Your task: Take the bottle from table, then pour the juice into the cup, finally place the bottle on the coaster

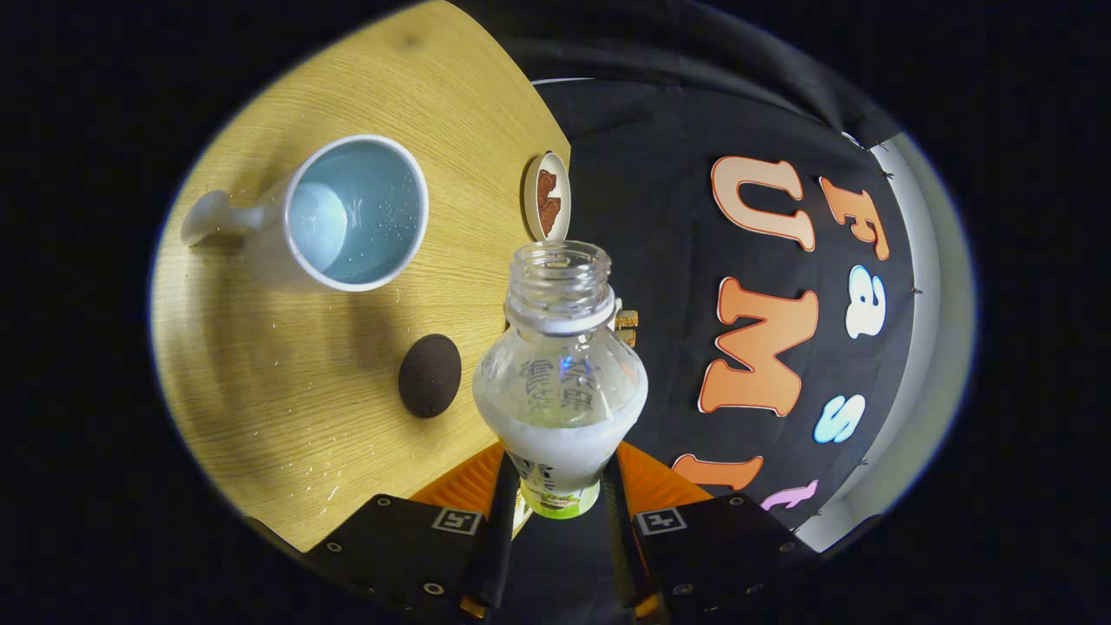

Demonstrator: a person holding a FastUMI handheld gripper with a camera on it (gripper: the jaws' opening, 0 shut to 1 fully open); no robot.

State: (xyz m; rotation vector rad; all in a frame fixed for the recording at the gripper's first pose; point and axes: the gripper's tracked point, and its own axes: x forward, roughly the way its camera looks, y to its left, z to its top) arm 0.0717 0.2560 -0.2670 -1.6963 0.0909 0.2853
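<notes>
My gripper (555, 486) is shut on a clear plastic bottle (560, 382), both fingers pressing its lower body. The bottle has no cap and holds a white juice low in its body. The whole view is rolled, so the wooden table (286, 382) stands tilted beside the bottle. A white cup (351, 213) with a handle sits on the table beyond the fingers, its pale blue inside dotted with droplets. A small dark round coaster (430, 375) lies on the table between the cup and the bottle, close to the bottle's shoulder.
A small round white dish (547, 197) with a brown piece in it sits near the table's far edge, just past the bottle's mouth. Small droplets speckle the wood near the coaster. The booth's black cloth wall hangs behind the table.
</notes>
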